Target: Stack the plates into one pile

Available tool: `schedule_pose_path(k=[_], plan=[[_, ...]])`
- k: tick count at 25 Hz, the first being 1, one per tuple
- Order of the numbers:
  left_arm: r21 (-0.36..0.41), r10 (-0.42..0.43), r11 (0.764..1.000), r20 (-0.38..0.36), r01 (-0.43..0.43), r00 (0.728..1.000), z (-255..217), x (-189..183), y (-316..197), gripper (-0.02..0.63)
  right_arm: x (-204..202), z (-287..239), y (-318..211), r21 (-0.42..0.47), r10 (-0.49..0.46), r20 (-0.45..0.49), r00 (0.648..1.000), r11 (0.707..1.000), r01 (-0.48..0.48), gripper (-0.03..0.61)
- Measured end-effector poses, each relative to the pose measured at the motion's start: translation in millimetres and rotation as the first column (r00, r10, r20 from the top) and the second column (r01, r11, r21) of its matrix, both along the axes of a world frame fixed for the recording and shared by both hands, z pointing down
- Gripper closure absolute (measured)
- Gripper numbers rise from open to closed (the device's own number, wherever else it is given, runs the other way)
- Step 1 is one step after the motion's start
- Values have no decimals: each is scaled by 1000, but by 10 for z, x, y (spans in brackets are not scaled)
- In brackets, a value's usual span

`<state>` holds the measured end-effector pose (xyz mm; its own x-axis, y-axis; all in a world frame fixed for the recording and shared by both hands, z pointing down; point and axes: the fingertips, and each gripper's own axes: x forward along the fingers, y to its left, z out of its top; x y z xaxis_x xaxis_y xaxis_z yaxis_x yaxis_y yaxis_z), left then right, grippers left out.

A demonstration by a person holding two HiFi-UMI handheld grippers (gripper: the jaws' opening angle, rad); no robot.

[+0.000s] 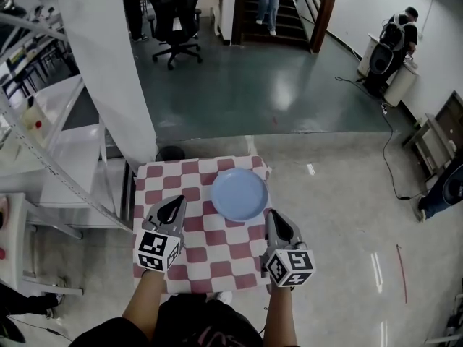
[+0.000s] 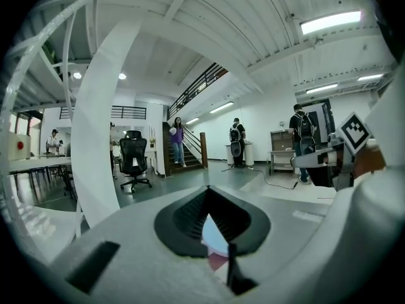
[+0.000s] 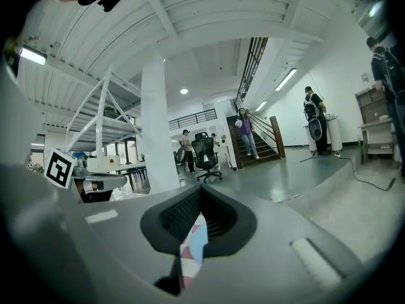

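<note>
A light blue plate [image 1: 239, 194] lies on the far right part of a small table covered by a red-and-white checked cloth [image 1: 210, 246]. Whether more plates lie under it I cannot tell. My left gripper [image 1: 174, 203] is raised over the cloth's left side, shut, with nothing held. Just right of the plate's near edge, my right gripper [image 1: 274, 217] is likewise shut and empty. In the left gripper view the shut jaws leave a slit showing a sliver of the plate [image 2: 212, 235]. The right gripper view shows the plate [image 3: 198, 239] and cloth the same way.
A white column [image 1: 108, 63] rises behind the table's left corner, with a black bin [image 1: 171, 152] at its foot. White tables [image 1: 65, 172] stand at the left. A black office chair [image 1: 176, 20], stairs [image 1: 282, 13] and people stand far off.
</note>
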<state>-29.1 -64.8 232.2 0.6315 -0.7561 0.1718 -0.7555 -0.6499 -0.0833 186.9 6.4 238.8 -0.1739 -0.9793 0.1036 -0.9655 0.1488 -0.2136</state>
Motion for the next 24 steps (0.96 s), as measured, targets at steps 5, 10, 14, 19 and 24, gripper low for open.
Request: schedule_pose_path(k=[5, 10, 14, 19, 24], plan=[[9, -4, 1000, -12, 4, 1000, -81, -73, 26, 617, -24, -98, 1, 19, -1, -13, 1000, 1000, 1, 569], [17, -15, 1000, -10, 15, 1000, -96, -102, -1, 615, -36, -107, -49, 24, -6, -16, 1000, 1000, 6, 569], [23, -13, 1000, -24, 13, 1000, -162, -80, -24, 615, -27, -135, -73, 29, -11, -14, 1000, 1000, 12, 569], [41, 9, 999, -1, -9, 1000, -167, 37, 25, 615, 45, -127, -43, 26, -9, -21, 1000, 1000, 9, 569], [41, 19, 999, 6, -20, 1000, -148, 58, 71, 615, 48, -103, -14, 21, -9, -24, 1000, 1000, 10, 569]])
